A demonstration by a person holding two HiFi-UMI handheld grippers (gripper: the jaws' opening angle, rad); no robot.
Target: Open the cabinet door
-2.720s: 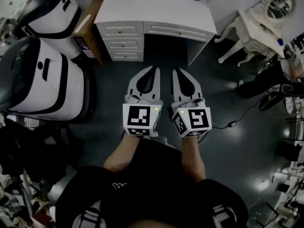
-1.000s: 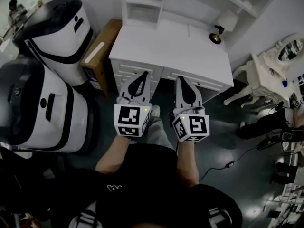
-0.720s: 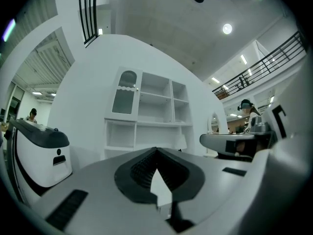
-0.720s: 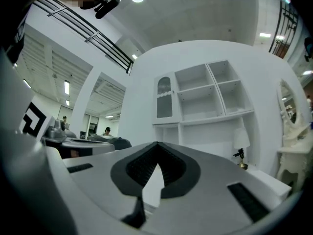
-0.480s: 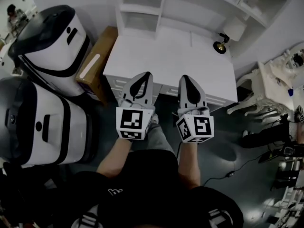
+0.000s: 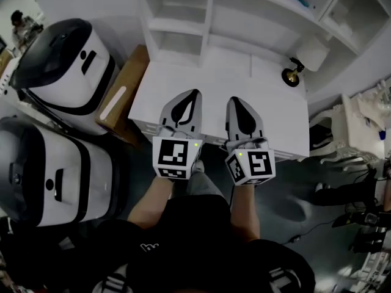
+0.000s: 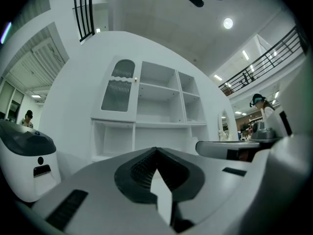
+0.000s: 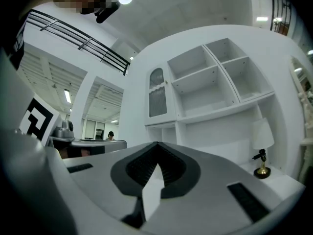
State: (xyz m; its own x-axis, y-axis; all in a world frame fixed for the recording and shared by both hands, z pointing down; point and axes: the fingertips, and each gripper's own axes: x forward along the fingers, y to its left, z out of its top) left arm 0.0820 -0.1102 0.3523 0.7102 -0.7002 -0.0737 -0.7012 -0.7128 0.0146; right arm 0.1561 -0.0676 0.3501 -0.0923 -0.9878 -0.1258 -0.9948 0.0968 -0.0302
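A white desk [image 6: 269, 102] carries a white shelf unit [image 6: 183, 17]. Its cabinet door [image 7: 119, 91] has an arched ribbed pane and a small gold knob [image 7: 136, 79]; it is closed, at the unit's upper left. The right gripper view shows the same door [image 8: 157, 93] left of the open shelves. My left gripper [image 6: 194, 93] and right gripper [image 6: 236, 101] are held side by side over the desk's front part, pointing level at the unit and well short of the door. Both are shut with nothing between the jaws, as the left gripper [image 7: 156, 151] and right gripper [image 8: 156, 145] show in their own views.
Two large white-and-black machines [image 6: 61, 60] [image 6: 49, 170] stand to the left, with a cardboard box [image 6: 122, 90] between them and the desk. A small lamp [image 6: 302, 60] sits on the desk's right end. A white chair [image 6: 360, 127] stands further right.
Both grippers and the person have moved forward together to the desk. The jaw tips now hang over the desktop, and the shelf unit fills the top of the head view.
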